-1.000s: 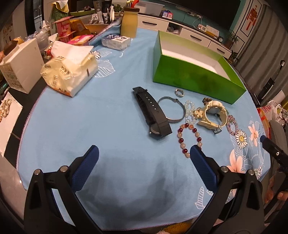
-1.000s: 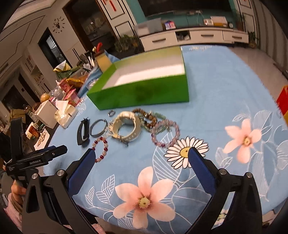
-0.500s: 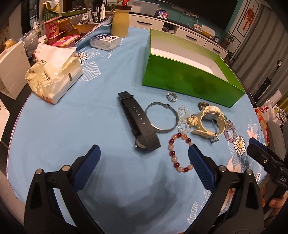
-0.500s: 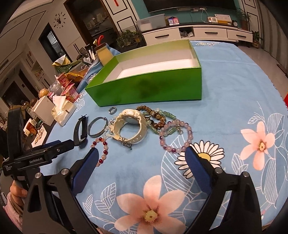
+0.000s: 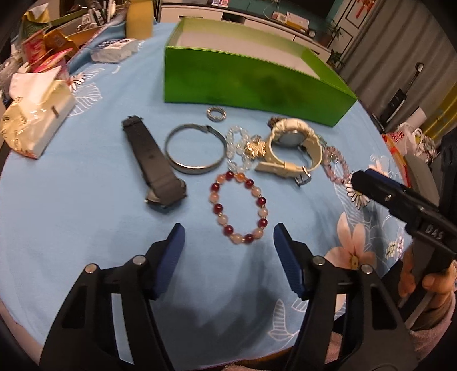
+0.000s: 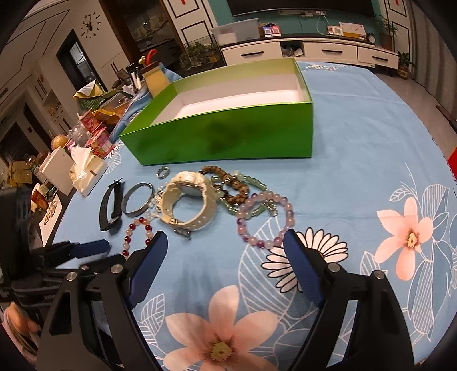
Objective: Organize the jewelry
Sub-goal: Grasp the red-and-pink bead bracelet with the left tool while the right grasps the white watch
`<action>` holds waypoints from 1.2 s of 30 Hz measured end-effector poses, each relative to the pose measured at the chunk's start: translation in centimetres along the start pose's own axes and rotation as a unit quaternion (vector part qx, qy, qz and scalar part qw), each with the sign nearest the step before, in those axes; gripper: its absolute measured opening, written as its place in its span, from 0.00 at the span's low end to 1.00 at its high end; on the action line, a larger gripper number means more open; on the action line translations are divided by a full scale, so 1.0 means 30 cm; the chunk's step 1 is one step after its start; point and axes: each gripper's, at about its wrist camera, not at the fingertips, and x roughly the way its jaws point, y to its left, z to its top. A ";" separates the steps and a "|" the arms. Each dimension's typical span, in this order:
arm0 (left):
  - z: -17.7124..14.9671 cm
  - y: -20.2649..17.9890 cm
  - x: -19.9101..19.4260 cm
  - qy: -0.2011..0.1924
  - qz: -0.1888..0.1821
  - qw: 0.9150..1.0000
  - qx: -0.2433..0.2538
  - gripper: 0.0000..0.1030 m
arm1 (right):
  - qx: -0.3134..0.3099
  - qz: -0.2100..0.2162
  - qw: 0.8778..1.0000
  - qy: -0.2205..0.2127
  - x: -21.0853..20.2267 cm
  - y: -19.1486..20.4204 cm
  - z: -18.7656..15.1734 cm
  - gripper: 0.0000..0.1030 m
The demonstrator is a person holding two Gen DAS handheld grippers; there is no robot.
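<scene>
Only right wrist shows jade bracelet [image 6: 251, 197] (brown beads [image 6: 225, 178] too).

Jewelry [image 5: 240, 159] before box [image 5: 251, 82] (on tablecloth [image 5: 71, 214])

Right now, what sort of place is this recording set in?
Most likely a home living or dining room: a table with a floral blue tablecloth, a white TV cabinet along the wall, a wall clock, and household clutter like a tissue pack.

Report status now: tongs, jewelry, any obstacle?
Left tongs and right tongs closing, empty. Jewelry on cloth; red bead bracelet ahead. Green box empty. No obstacle.
</scene>
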 end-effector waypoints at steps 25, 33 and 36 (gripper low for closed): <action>0.024 -0.024 0.041 -0.051 0.047 0.997 0.040 0.07 | 0.005 0.005 1.000 -0.007 0.005 -0.007 0.005 0.82; 0.026 -0.046 -0.086 -0.094 0.013 0.995 0.039 0.07 | 0.006 0.014 1.000 -0.001 0.015 0.020 0.016 0.82; 0.046 -0.060 -0.152 -0.119 0.002 0.992 0.040 0.07 | -0.002 0.014 1.000 -0.001 0.024 0.043 0.026 0.82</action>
